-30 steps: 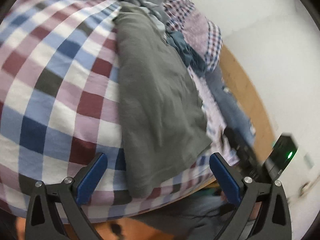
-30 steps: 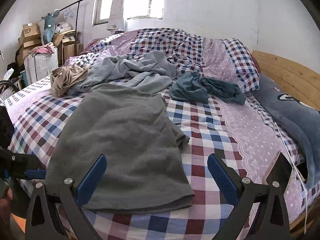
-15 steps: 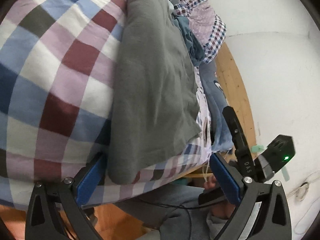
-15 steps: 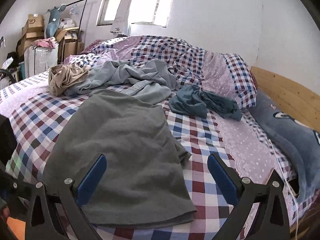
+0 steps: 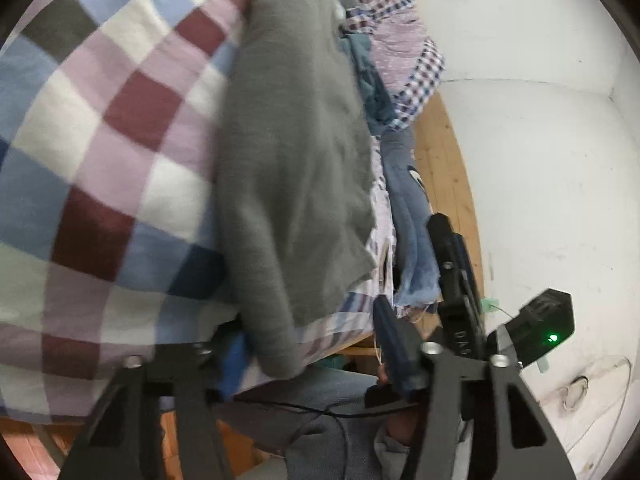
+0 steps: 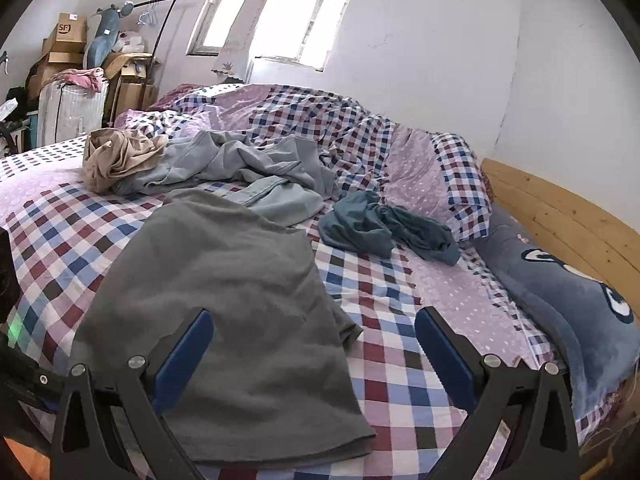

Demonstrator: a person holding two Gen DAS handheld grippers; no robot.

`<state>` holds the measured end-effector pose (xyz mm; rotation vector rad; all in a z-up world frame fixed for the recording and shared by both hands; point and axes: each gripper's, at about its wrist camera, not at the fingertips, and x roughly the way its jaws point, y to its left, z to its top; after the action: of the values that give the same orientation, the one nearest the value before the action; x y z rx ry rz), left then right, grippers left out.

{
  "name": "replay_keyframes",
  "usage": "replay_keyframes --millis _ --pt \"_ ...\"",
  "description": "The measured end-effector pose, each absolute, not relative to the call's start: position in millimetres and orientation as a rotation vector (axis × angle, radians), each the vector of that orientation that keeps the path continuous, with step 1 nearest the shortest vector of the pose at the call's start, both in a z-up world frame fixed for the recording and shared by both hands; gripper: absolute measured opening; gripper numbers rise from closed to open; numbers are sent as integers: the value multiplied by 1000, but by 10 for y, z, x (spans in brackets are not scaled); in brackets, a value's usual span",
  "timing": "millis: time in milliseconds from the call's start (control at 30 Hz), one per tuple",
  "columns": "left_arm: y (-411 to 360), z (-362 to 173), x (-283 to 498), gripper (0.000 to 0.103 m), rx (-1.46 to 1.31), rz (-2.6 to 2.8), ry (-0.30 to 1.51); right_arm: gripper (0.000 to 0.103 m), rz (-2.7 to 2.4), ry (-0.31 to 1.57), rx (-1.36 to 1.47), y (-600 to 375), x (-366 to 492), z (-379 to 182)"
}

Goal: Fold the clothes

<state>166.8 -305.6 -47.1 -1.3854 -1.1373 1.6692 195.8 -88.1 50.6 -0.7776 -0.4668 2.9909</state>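
Grey garment point(image 6: 224, 320) lies spread flat on the near part of the checked bedsheet point(image 6: 400, 360), hem at the near bed edge. Other clothes sit further back: a pale grey-blue heap point(image 6: 248, 168), a beige bundle point(image 6: 116, 156) at far left, a teal piece point(image 6: 384, 228) to the right.

Left gripper point(image 5: 312, 344) is at the garment's near-left corner, jaws closing w/ the hem corner between them; one blue pad looks to be against the cloth, the other not yet pressing, so no firm pinch yet. Right gripper point(image 6: 312, 356) hovers over the near-right part of the garment, fingers spread wide, nothing between them.

Risks, as I judge them:
- left jaws may catch the sheet along w/ the hem, since the corner lies right on it → sheet lifts too.
- thin bite on the corner → cloth slips out when lifted.
- right side ungripped; lifting one corner alone would skew & wrinkle the fold.
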Motion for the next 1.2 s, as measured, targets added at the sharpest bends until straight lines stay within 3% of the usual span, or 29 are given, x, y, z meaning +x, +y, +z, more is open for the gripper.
replay_keyframes --millis 167,567,667,867,933,1000,1133,1200 --pt "-3144 -480 1666 22 -1425 1678 -1152 103 2992 -467 -818 -875 1965 497" --pt "-3372 -360 1683 12 -1390 1608 -1239 103 3023 -714 -742 -1211 2470 463" --pt "-3418 -316 1691 9 -1373 1596 -1247 103 3069 -900 -727 -1471 2704 367" --pt "-3376 -187 1680 8 -1324 1572 -1226 103 2918 -1452 -708 -1963 2831 -104" --pt "-3385 -169 1682 8 -1315 1568 -1220 102 2869 -1512 -686 -2000 2767 -195" --pt "-3382 -157 1679 8 -1309 1558 -1221 100 2836 -1526 -657 -2013 2672 -232" --pt "-3437 -99 1712 6 -1286 1555 -1212 80 2779 -1540 -610 -2031 2479 -283" --pt "-3457 -81 1716 6 -1277 1552 -1213 77 2751 -1565 -602 -2047 2401 -323"
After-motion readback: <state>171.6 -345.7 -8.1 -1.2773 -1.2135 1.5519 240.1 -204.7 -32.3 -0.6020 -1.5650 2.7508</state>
